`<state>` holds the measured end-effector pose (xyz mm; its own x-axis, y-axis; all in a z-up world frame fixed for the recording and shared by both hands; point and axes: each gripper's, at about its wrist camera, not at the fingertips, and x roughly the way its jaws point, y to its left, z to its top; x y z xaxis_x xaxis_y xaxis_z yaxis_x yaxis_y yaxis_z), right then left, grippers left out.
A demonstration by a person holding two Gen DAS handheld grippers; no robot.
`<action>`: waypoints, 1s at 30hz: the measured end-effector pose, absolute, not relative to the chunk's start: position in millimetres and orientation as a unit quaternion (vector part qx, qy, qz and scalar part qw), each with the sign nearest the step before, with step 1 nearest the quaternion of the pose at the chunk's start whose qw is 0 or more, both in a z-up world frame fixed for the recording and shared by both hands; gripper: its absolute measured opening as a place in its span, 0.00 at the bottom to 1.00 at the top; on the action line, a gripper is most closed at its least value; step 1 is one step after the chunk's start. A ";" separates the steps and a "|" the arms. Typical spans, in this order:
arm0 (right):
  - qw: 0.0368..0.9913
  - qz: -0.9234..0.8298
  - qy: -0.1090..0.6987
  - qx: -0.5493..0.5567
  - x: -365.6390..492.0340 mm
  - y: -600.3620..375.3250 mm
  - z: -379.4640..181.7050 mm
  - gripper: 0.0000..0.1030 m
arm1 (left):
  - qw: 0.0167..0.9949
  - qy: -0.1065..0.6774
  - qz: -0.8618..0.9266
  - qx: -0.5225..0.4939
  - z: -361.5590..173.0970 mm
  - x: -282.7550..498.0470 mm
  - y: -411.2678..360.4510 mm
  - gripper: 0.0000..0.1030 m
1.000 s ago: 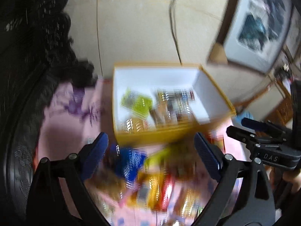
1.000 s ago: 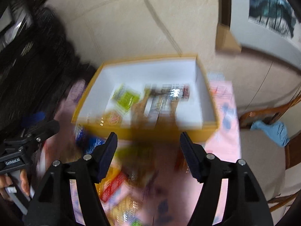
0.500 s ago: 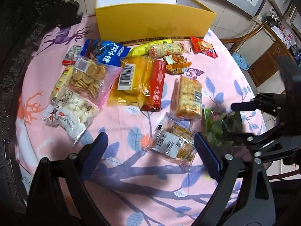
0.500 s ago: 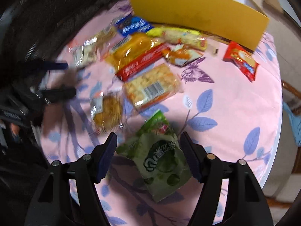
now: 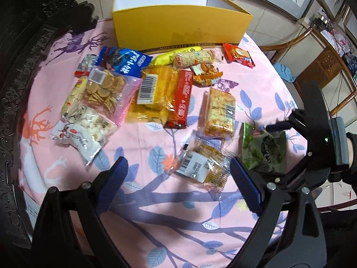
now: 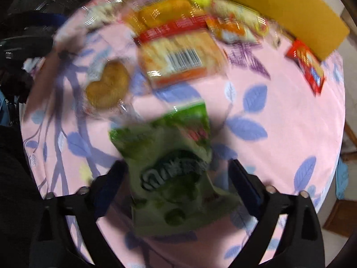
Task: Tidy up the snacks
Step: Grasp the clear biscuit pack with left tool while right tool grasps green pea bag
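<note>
- Whereas 1 s ago both cams looked down into the yellow box (image 5: pixel 178 25), w/ a few packets already lying inside, we're now low over the pink tablecloth (image 5: pixel 256 89) and the box stands at the far edge, only its outer wall showing.
- Our right gripper (image 6: pixel 176 178) has closed in on the green snack bag (image 6: pixel 174 169) vs half a sec ago: bag fills the space between the jaws, which stand wide, not pinching yet. Right view is blurred, so contact w/ the pads can't be told.
- Left cam shows the same green bag near the table's right edge, right gripper's tips over it.
- Our left gripper (image 5: pixel 178 178) hovers, jaws wide, nothing held, just short of the clear biscuit packet (image 5: pixel 203 165).
- Meaning: sorting is underway but most snacks are still out — Oreo pack (image 5: pixel 125 62), round crackers bag (image 5: pixel 104 89), orange pack w/ red strip (image 5: pixel 162 93) etc.
- Green bag looks like the next pick. Soft, puffy, so we'd guess it squashes when gripped.
</note>
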<state>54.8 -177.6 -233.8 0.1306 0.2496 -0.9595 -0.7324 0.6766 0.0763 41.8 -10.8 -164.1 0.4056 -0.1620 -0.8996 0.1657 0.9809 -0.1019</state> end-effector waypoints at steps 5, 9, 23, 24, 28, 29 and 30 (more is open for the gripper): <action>0.754 0.288 0.555 -0.202 50.3 -172.4 -236.6 0.85 | 0.825 0.551 -0.127 0.016 -175.4 44.3 -25.0 0.91; 0.769 0.253 0.563 -0.167 47.3 -177.3 -232.3 0.76 | 0.811 0.563 -0.151 0.041 -185.5 43.1 -39.5 0.91; 0.781 0.227 0.561 -0.152 31.6 -167.8 -236.9 0.99 | 0.798 0.556 -0.199 0.122 -238.2 49.8 -66.2 0.91; 0.787 0.226 0.554 -0.150 28.5 -168.6 -236.6 0.99 | 0.801 0.552 -0.199 0.119 -241.5 50.7 -65.1 0.91; 0.794 0.202 0.558 -0.132 22.0 -185.4 -232.6 0.96 | 0.815 0.525 -0.207 0.128 -242.6 47.7 -64.2 0.77; 0.795 0.197 0.559 -0.128 21.2 -189.1 -231.2 0.91 | 0.819 0.518 -0.207 0.133 -242.2 46.3 -64.3 0.73; 0.798 0.190 0.559 -0.123 22.0 -191.6 -228.8 0.84 | 0.822 0.515 -0.208 0.130 -241.4 45.5 -63.5 0.70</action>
